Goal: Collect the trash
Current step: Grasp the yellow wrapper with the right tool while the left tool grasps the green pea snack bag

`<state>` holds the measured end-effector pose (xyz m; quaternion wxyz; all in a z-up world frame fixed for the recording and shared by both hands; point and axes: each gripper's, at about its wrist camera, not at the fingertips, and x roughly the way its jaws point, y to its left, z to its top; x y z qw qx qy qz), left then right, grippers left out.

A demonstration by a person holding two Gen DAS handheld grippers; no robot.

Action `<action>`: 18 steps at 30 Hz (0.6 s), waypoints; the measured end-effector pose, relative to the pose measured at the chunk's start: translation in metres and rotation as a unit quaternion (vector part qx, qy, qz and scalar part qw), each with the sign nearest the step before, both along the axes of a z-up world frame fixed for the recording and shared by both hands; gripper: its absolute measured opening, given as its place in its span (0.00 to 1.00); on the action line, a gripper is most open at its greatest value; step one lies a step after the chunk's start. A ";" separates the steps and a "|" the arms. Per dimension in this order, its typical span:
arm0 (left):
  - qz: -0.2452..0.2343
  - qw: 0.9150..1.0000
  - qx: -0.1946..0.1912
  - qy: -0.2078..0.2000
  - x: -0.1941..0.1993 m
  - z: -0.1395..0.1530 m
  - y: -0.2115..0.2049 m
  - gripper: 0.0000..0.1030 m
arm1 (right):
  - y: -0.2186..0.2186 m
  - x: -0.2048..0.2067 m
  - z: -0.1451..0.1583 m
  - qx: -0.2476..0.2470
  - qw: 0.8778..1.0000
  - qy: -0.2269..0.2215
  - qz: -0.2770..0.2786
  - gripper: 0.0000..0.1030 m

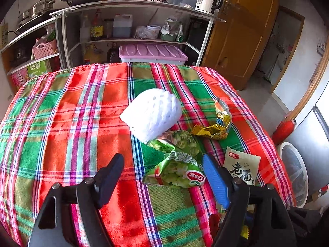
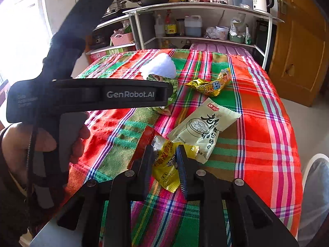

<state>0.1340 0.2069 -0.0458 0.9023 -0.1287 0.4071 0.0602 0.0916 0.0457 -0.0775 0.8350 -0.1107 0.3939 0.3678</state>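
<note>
Left wrist view: the left gripper (image 1: 163, 162) stands with its jaws well apart, nothing pressed between them. The green snack wrapper (image 1: 176, 164) lies on the plaid tablecloth (image 1: 61, 123) between the two fingers, nearer the blue-padded one at 3 o'clock. A white foam fruit net (image 1: 153, 113) sits at 12 o'clock of the wrapper, touching it; a gold wrapper (image 1: 218, 123) lies at 2 o'clock. A pale yeast sachet (image 1: 242, 167) is partly hidden behind the blue finger. A white bin (image 1: 296, 173) stands off the table edge at 3 o'clock.

Right wrist view: the right gripper (image 2: 164, 154) is clamped on a yellow wrapper (image 2: 166, 164) (crumpled, with a red wrapper (image 2: 144, 144) just under it). The yeast sachet (image 2: 205, 127) touches it at 1 o'clock. The left gripper's body, held in a hand (image 2: 41, 144), blocks the green wrapper at 10 o'clock.
</note>
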 end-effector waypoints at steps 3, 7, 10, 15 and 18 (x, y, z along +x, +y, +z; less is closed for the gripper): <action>-0.006 1.000 -0.001 0.004 0.003 -0.004 -0.001 0.65 | 0.000 0.001 0.000 0.001 1.000 0.001 0.000 0.23; -0.014 1.000 0.006 0.008 0.008 -0.005 -0.006 0.50 | -0.001 0.001 0.000 0.001 1.000 0.002 0.000 0.23; -0.018 1.000 0.001 0.004 0.008 -0.005 -0.008 0.36 | -0.001 0.001 0.000 0.001 1.000 0.002 0.000 0.23; -0.028 1.000 0.013 0.004 0.007 -0.004 -0.015 0.34 | -0.002 0.002 0.000 0.003 1.000 0.004 0.000 0.23; -0.026 1.000 0.011 0.002 0.005 -0.003 -0.013 0.33 | -0.002 0.003 0.000 0.003 1.000 0.004 0.000 0.23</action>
